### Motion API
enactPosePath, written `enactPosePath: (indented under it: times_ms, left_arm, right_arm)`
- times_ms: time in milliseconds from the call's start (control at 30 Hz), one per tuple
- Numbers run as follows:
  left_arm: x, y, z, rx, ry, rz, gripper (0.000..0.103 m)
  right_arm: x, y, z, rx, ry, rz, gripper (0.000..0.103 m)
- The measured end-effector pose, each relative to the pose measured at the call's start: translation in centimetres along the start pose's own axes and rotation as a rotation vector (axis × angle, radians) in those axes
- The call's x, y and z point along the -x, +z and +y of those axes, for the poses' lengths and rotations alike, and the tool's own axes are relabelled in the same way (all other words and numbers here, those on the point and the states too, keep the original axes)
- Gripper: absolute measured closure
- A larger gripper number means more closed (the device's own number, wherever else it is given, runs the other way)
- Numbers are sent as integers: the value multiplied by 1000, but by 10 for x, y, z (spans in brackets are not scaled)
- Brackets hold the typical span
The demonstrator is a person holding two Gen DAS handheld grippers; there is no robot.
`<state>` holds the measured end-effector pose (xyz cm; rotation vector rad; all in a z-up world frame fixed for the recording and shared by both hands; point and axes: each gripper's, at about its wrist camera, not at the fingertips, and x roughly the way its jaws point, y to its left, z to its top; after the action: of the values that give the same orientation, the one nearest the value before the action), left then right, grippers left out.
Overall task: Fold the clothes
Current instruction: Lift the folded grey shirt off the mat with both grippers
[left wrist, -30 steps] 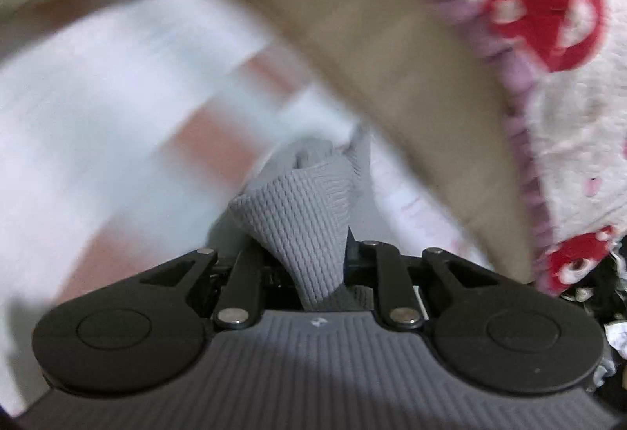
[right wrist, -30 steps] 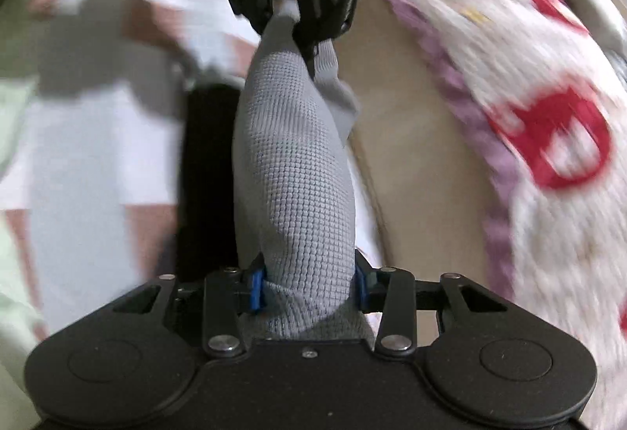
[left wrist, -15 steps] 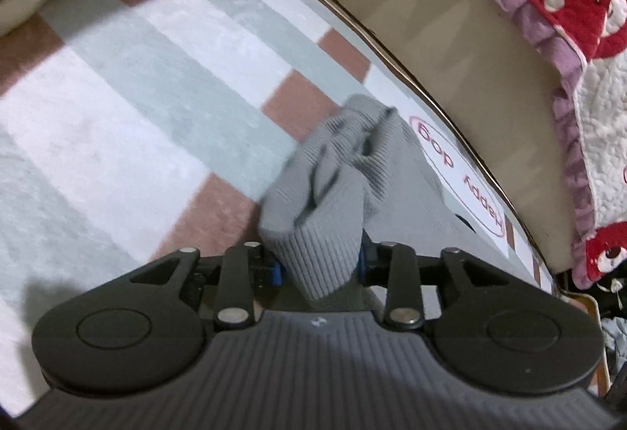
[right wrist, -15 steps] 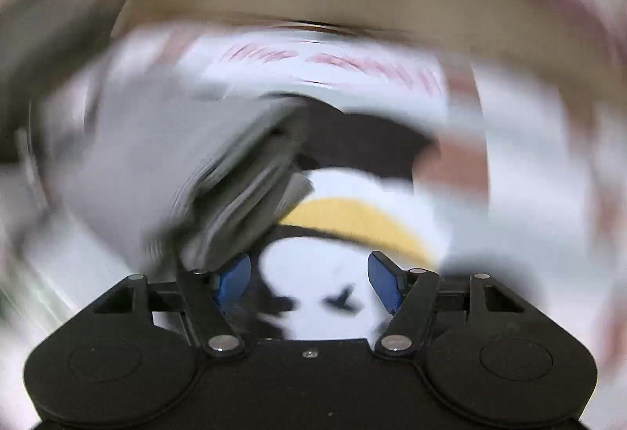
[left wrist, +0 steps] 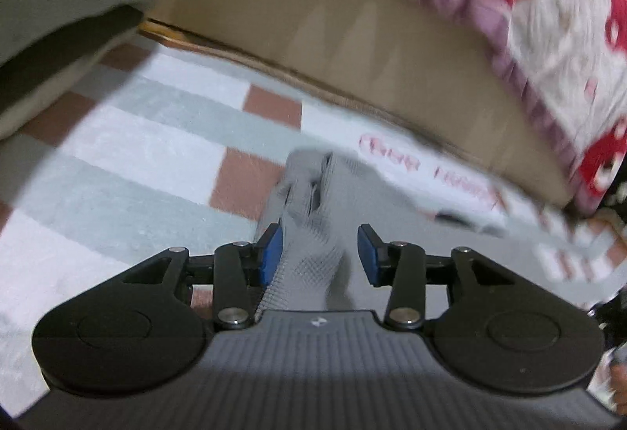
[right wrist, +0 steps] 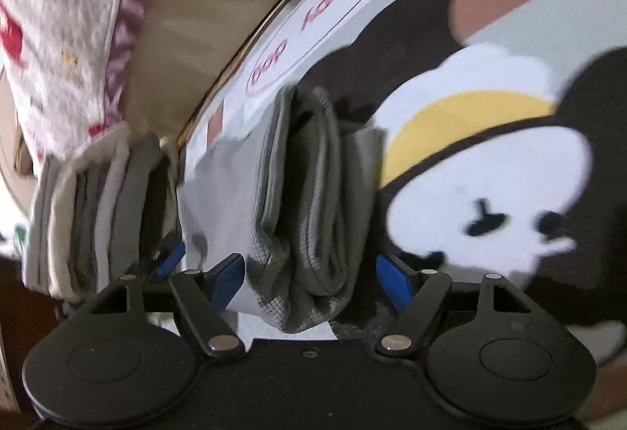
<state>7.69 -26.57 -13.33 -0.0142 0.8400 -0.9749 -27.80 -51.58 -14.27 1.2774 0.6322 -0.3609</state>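
Now the folded grey garment (right wrist: 301, 202) lies on the mat (right wrist: 490, 171), between the spread fingers of the right gripper (right wrist: 309, 279). Likewise the left gripper (left wrist: 319, 247) gapes around it, beside folded clothes (right wrist: 94, 210).

1. Garment (left wrist: 313, 230) is light grey with a waffle-knit texture; looks the same in the right wrist view (right wrist: 309, 210).
2. Rug (left wrist: 129, 155) has pale mint, white and brick-red checks, plus pink lettering at 3 o'clock.
3. Quilt (left wrist: 556, 18) at 1 o'clock: cream, red motifs, purple trim.
4. Cartoon print (right wrist: 490, 187) is dark brown, white and yellow.
5. Gripper pads (right wrist: 394, 283) are blue, bodies black.
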Motion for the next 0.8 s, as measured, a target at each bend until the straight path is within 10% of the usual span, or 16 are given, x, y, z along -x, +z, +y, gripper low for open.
enactPosePath:
  times_ms: [333,367,400,433,567,800]
  left_arm:
    - [-17,7,23,80,-44,73,54]
    - [-20,9,23,79,-78,99,57]
    - [-25,13,22,56,-130,145,86]
    - [-26,15,20,37,-160,171,86]
    - [6,16,-12,-124,-94,61,88]
    - [-14,0,9,67,-125,121,82]
  right_arm:
    - [-32,35,16,86,-19,-61,23]
    - [-35,37,16,88,-6,-59,26]
    - [-39,37,17,108,-5,-50,34]
    - [-44,39,21,147,-13,-22,68]
    - [-37,54,68,415,-65,-36,72]
    - [-50,90,85,577,-169,47,69]
